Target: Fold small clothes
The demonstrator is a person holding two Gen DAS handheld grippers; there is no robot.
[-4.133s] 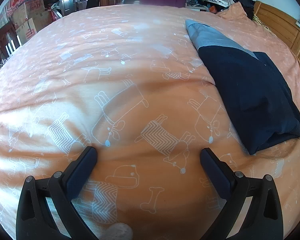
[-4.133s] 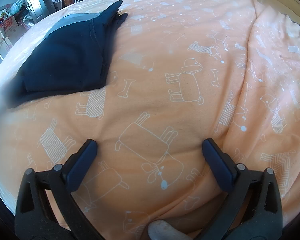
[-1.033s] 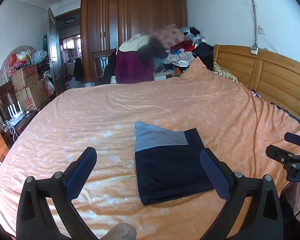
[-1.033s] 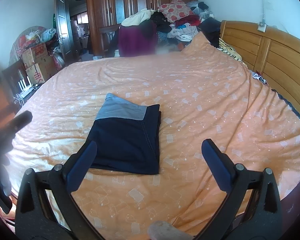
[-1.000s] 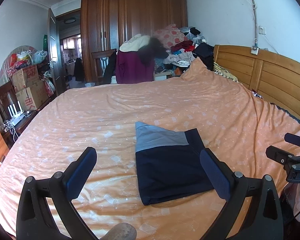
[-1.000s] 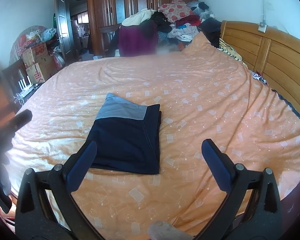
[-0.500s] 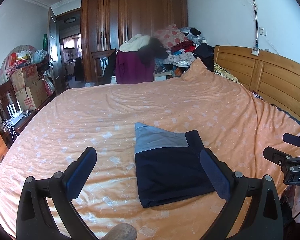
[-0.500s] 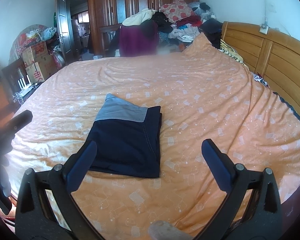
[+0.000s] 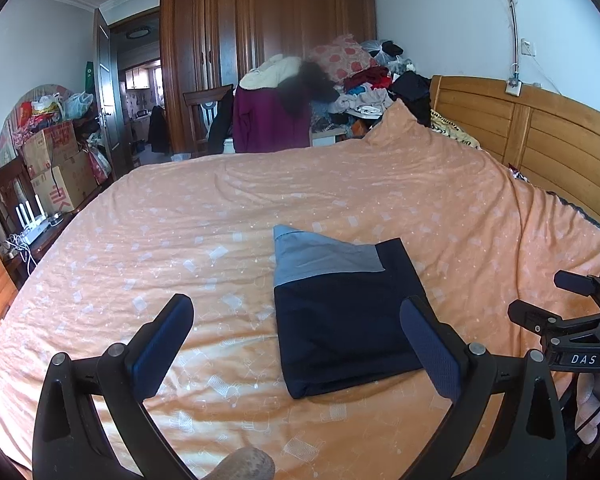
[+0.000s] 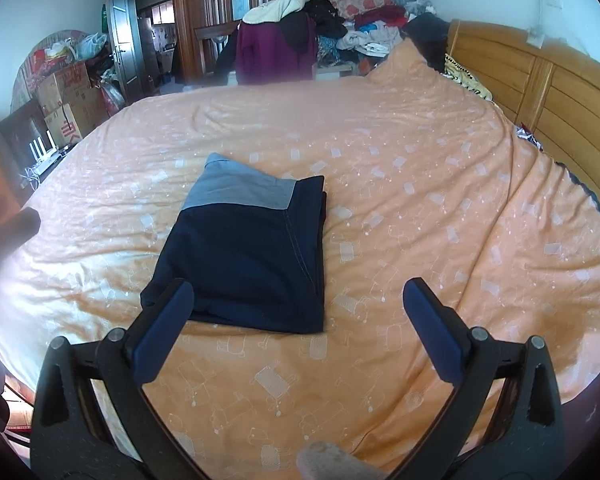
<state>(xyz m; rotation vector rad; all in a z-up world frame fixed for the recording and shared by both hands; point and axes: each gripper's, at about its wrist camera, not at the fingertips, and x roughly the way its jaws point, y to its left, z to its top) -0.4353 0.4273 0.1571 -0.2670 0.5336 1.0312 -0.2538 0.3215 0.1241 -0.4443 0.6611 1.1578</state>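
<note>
A folded navy garment (image 9: 340,312) with a grey-blue band lies flat on the orange bedspread (image 9: 180,248); the right wrist view shows the same garment (image 10: 248,256) from its other side. My left gripper (image 9: 296,316) is held open above the near edge of the bed, back from the garment, with nothing between its fingers. My right gripper (image 10: 298,300) is also open and empty, hovering short of the garment's near edge. The right gripper (image 9: 556,300) shows at the right edge of the left wrist view.
A wooden headboard (image 9: 540,128) runs along the right. A wardrobe (image 9: 268,40), a chair heaped with clothes (image 9: 284,108) and a clothes pile (image 9: 372,84) stand beyond the bed. Cardboard boxes (image 9: 56,164) and a door are at the left.
Four seconds ago both grippers were low over the bedspread beside the garment; they are now raised and drawn back. Over the last second both views barely shift.
</note>
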